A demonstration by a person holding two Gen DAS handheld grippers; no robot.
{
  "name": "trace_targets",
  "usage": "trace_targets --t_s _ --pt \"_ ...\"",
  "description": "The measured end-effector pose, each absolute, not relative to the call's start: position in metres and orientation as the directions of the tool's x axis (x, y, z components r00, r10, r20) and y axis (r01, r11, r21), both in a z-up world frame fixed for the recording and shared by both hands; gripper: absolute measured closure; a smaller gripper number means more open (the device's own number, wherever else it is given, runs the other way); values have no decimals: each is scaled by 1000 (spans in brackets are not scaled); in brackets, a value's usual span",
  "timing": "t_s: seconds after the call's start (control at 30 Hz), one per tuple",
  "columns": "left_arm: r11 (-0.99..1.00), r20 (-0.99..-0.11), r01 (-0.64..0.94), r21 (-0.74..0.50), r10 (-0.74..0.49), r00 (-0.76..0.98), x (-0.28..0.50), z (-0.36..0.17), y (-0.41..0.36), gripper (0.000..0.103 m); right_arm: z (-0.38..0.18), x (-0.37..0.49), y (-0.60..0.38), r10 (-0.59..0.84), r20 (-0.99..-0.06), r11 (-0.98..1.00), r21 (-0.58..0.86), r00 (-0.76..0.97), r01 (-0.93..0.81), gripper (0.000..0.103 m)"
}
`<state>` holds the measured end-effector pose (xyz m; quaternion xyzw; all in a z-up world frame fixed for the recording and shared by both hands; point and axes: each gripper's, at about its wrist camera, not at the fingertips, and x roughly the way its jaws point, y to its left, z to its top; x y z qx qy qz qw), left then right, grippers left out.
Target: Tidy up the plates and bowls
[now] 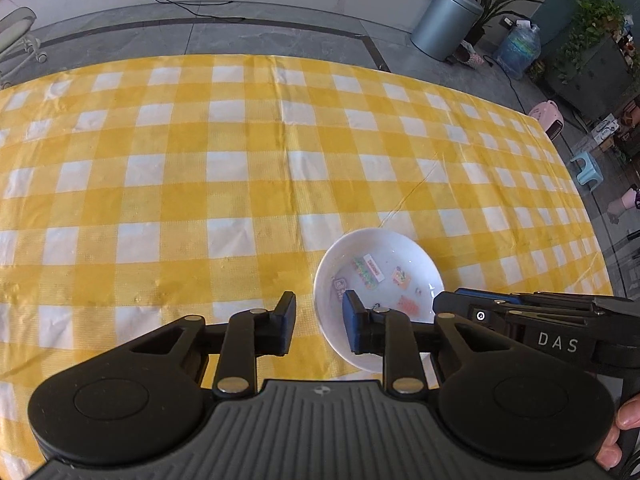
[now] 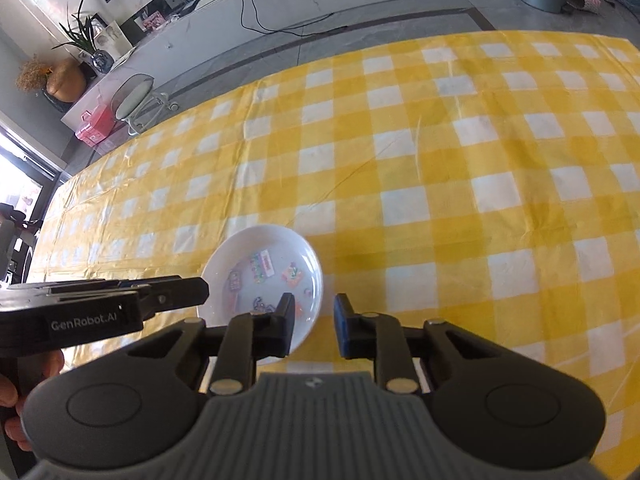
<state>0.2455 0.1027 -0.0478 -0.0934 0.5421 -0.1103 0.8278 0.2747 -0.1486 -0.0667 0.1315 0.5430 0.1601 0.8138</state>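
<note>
A white bowl (image 1: 380, 276) with small colourful pictures inside stands on the yellow-and-white checked tablecloth (image 1: 240, 160), near its front edge. My left gripper (image 1: 320, 322) straddles the bowl's left rim, one finger inside and one outside. A strip of cloth shows between the outer pad and the rim, so it is open. In the right wrist view the bowl (image 2: 264, 276) has my right gripper (image 2: 312, 324) astride its right rim, also open with a gap at the outer pad. Each gripper shows side-on in the other's view: right gripper (image 1: 444, 304), left gripper (image 2: 202, 292).
The cloth stretches far beyond the bowl to the table's far edge (image 1: 280, 58). On the floor behind stand a grey bin (image 1: 446, 24), a water jug (image 1: 518, 46), a small blue stool (image 1: 588, 164) and a swivel chair (image 2: 134, 98). A person's hand (image 1: 622, 432) holds the right gripper.
</note>
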Motion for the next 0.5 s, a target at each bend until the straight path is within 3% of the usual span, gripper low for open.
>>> trace_targets --t_s 0.23,0.33,0.5 --pt "960 -877 82 -269 -279 391 244 -51 102 94 -76 281 -147 415 -843 909 404 342 -104 92" --pt "966 -881 85 -242 -256 397 244 -49 97 99 -80 282 -148 417 -842 906 413 342 -89 100" --pt "969 -881 81 -233 -245 405 240 -42 93 100 -77 278 -151 412 -841 907 414 350 -73 101"
